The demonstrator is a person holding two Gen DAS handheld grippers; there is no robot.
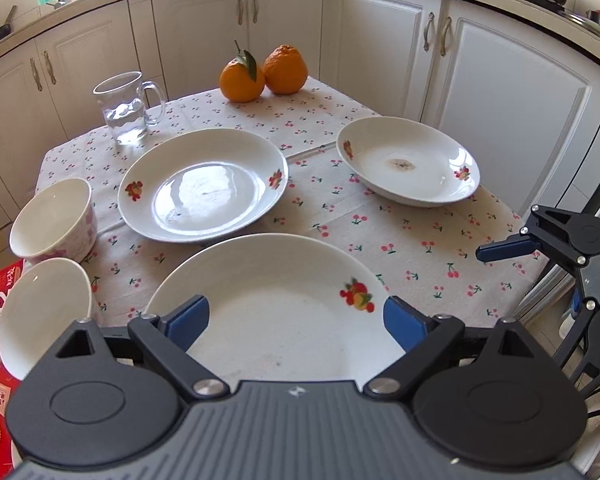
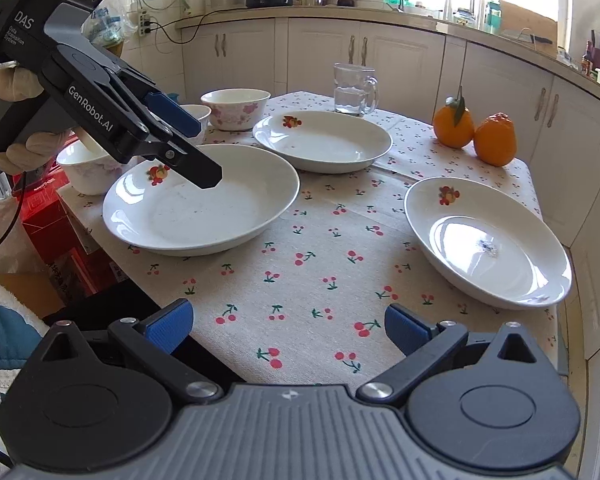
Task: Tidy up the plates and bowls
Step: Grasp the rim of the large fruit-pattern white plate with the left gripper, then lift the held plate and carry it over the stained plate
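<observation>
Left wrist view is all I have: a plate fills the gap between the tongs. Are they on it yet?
Observer: From the right wrist view, the left tongs slant down with their tips over the near plate, beside its fruit print. I can't tell whether they touch it.
Operator: And the right tongs? I only see a piece at my edge.
Observer: The right tongs are open and empty, over bare tablecloth in front of the plates.
Operator: Who holds the left one?
Observer: A gloved hand grips its handle.
</observation>
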